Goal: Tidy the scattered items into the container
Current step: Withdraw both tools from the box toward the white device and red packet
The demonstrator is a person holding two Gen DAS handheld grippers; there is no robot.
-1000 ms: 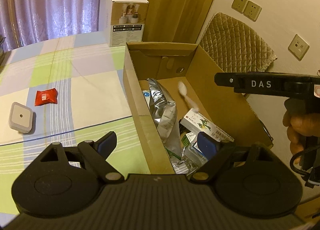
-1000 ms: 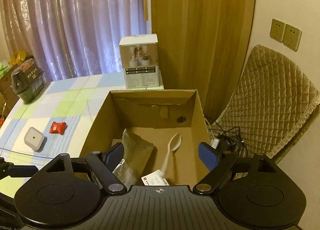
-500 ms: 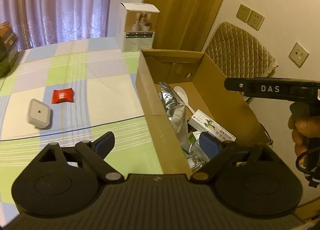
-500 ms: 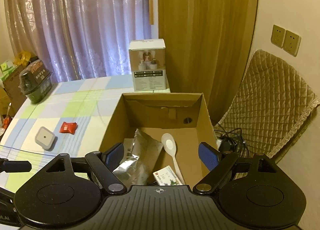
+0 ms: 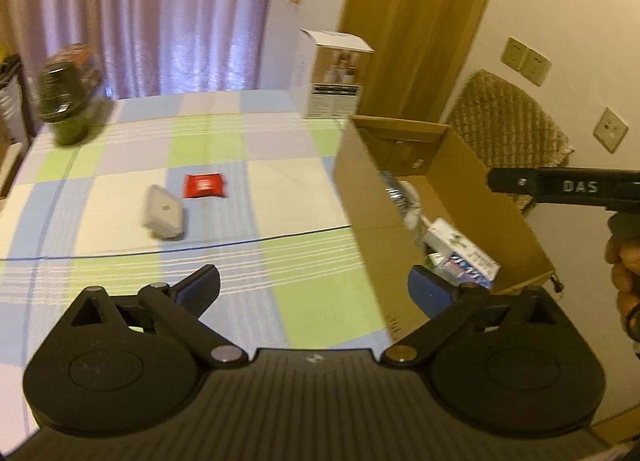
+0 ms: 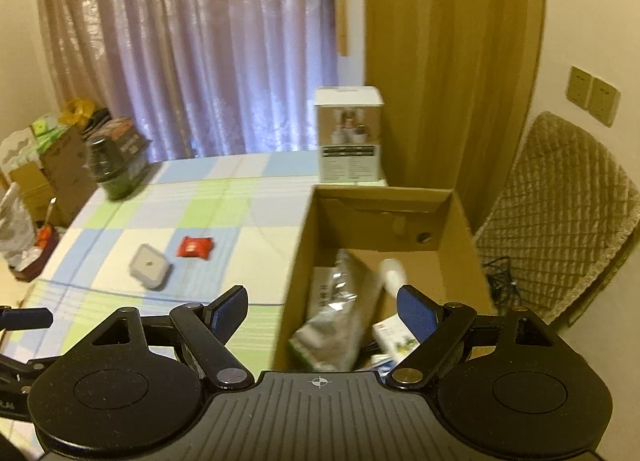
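An open cardboard box (image 5: 360, 197) (image 6: 298, 261) stands at the right end of the checked table. Inside it lie a silver foil bag (image 6: 340, 317), a white spoon (image 6: 394, 275) and small printed cartons (image 5: 460, 249). On the cloth to its left lie a red packet (image 5: 205, 185) (image 6: 195, 247) and a grey square device (image 5: 164, 213) (image 6: 149, 265). My left gripper (image 5: 314, 289) is open and empty above the table near the box's left wall. My right gripper (image 6: 322, 311) is open and empty over the box's near left corner.
A white product box (image 5: 334, 79) (image 6: 350, 137) stands behind the cardboard box. A dark green jar (image 5: 68, 101) (image 6: 114, 165) sits at the table's far left. A quilted chair (image 6: 560, 213) is right of the box, curtains behind. A hand (image 5: 624, 265) holds the right gripper's handle.
Both grippers have swung left and drawn back from the box, bringing the red packet, grey device and green jar further into view. The spoon now lies in the box. Both jaws stay open.
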